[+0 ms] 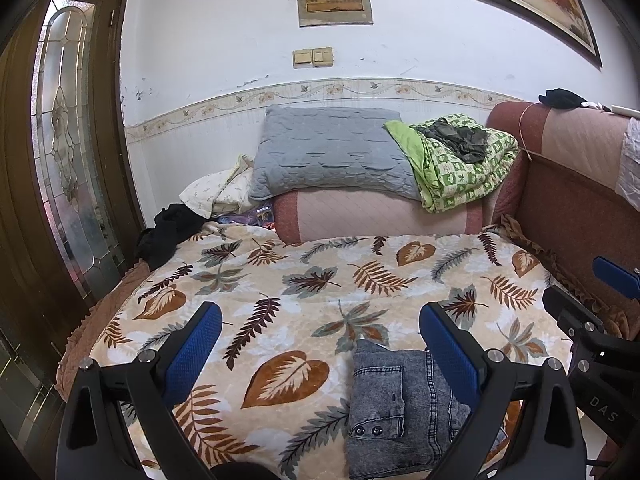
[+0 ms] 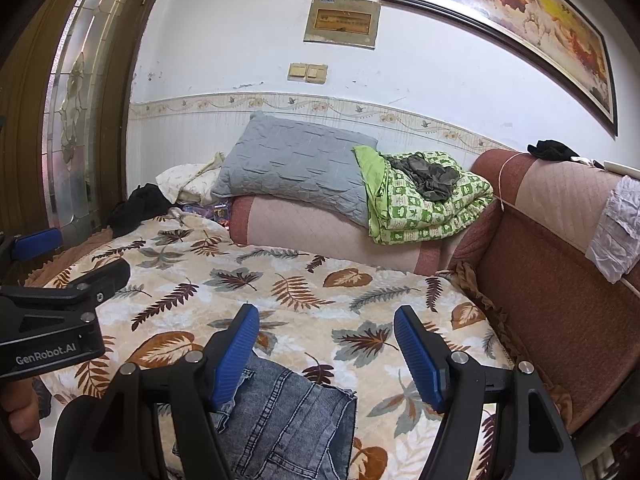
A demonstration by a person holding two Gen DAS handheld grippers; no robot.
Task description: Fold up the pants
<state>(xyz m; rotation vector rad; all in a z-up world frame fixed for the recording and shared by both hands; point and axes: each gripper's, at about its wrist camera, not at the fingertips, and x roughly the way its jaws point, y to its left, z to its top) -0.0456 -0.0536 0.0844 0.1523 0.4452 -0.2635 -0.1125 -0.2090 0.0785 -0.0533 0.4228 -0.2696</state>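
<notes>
Grey-blue denim pants (image 1: 396, 408) lie folded into a compact stack on the leaf-print blanket (image 1: 304, 280) near the front edge of the bed. They also show in the right wrist view (image 2: 288, 420). My left gripper (image 1: 320, 340) is open and empty, held above the blanket with the pants by its right finger. My right gripper (image 2: 326, 344) is open and empty, just above the far edge of the pants. Each gripper shows at the side of the other's view.
A grey pillow (image 1: 332, 156) and a green patterned quilt (image 1: 464, 164) sit on a pink cushion at the back. A red sofa back (image 2: 560, 272) borders the right side. Black clothes (image 1: 168, 236) lie at the left by a wooden door (image 1: 60, 152).
</notes>
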